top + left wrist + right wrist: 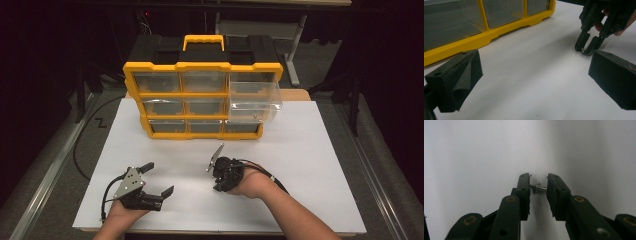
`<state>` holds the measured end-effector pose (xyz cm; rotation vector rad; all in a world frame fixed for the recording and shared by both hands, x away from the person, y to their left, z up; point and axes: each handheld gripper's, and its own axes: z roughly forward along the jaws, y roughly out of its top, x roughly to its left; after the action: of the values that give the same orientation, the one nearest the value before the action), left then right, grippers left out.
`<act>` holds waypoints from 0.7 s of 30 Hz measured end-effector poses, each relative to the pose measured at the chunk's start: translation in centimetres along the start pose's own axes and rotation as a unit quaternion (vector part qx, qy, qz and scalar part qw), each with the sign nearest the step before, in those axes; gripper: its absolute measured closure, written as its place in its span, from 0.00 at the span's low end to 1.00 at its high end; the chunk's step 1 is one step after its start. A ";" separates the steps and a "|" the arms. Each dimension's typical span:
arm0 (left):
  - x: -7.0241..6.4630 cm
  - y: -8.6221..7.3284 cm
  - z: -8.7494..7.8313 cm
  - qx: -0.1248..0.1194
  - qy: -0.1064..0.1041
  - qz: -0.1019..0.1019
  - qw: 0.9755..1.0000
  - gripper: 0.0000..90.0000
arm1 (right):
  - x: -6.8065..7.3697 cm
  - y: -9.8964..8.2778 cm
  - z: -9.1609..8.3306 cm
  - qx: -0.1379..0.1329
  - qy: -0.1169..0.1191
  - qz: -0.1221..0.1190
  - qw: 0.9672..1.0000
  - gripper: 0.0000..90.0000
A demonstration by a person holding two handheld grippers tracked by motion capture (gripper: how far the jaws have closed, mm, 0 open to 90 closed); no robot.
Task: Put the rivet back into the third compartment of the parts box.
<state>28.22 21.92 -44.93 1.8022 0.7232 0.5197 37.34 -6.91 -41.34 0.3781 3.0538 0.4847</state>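
My right gripper [538, 187] points down at the white tabletop [305, 155], and its two pads pinch a small metal screw [539, 187] end to end. The left gripper view has that same gripper [584, 51] at the upper right, tips on the table around the tiny screw [583, 50]. From above, the right gripper [220, 184] sits near the table's middle, in front of the organizer. My left gripper [156, 177] rests at the front left with its jaws wide apart and nothing between them [534, 82].
A yellow and black drawer organizer [200, 92] with clear drawers stands at the back of the table. Its top right drawer [255, 100] is pulled out toward me. The floor around the table is dark, with a cable at the left.
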 end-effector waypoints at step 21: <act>0.0 0.0 0.0 0.002 0.001 -0.001 1.000 0.00 | -0.9 -1.6 -2.4 -0.012 0.028 0.003 1.000 0.91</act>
<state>28.25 21.93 -44.96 1.8042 0.7288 0.5197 37.65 -9.30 -39.56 0.3790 3.0981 0.5419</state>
